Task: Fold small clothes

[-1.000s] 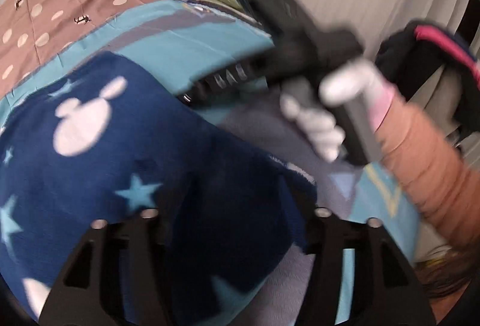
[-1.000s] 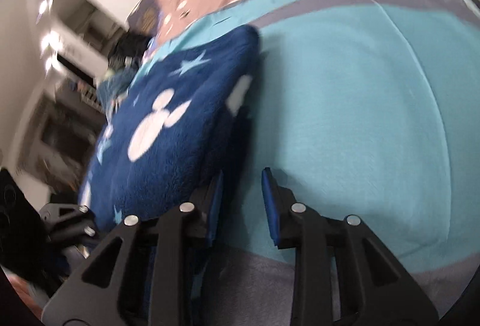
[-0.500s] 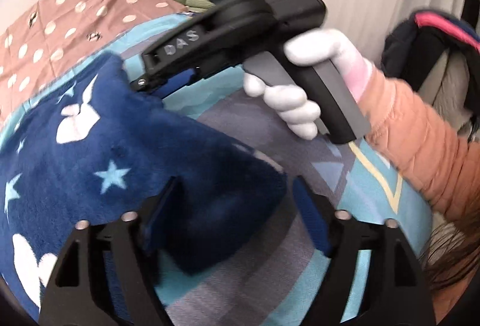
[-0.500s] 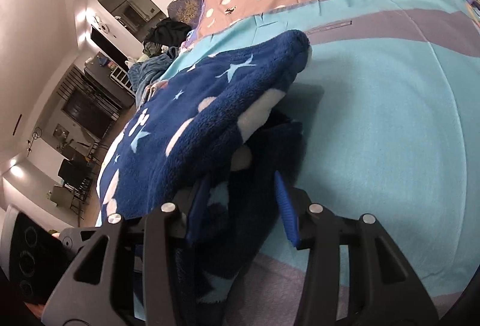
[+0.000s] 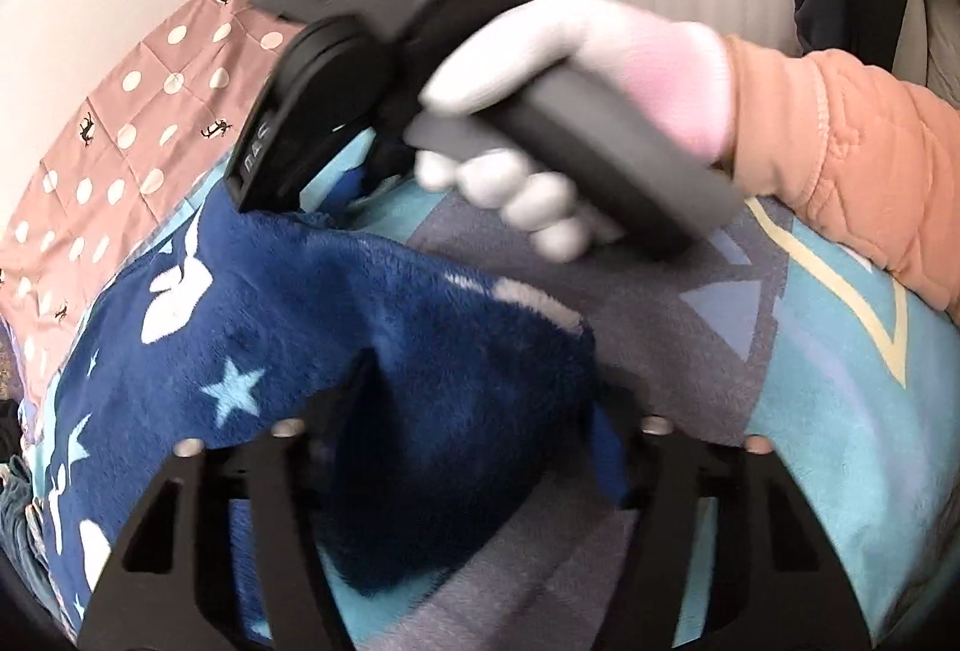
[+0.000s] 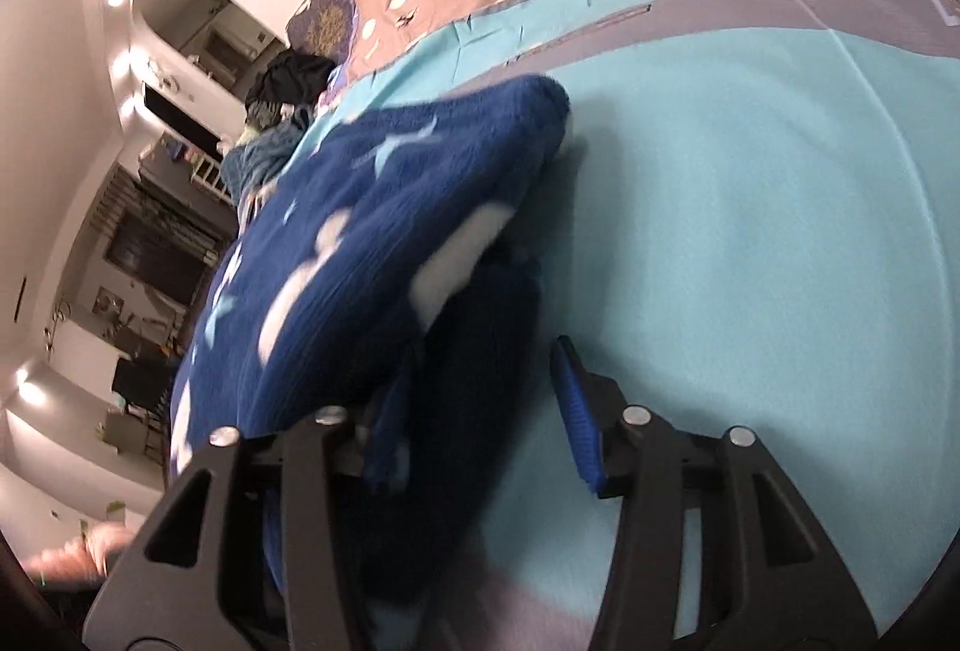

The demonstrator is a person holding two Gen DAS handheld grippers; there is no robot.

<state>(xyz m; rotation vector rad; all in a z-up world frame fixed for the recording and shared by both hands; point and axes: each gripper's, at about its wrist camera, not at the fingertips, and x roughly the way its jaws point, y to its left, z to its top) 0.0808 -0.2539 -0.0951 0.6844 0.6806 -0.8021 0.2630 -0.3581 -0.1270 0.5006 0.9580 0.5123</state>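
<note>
The navy fleece garment (image 5: 288, 327) with white shapes and pale stars lies on the turquoise and grey blanket (image 5: 840, 411), filling the lower left. The left gripper (image 5: 480, 441) is closing, pinching 1 bunched fold. Only this view shows the white-gloved right hand (image 5: 540, 111), an orange sleeve (image 5: 852, 159), and the right gripper's (image 5: 264, 198) body with a green light; its lettering is too blurred to read. The right wrist view alone shows that tool's jaws closing yet spread around the hem, and a lit room at the left edge
</note>
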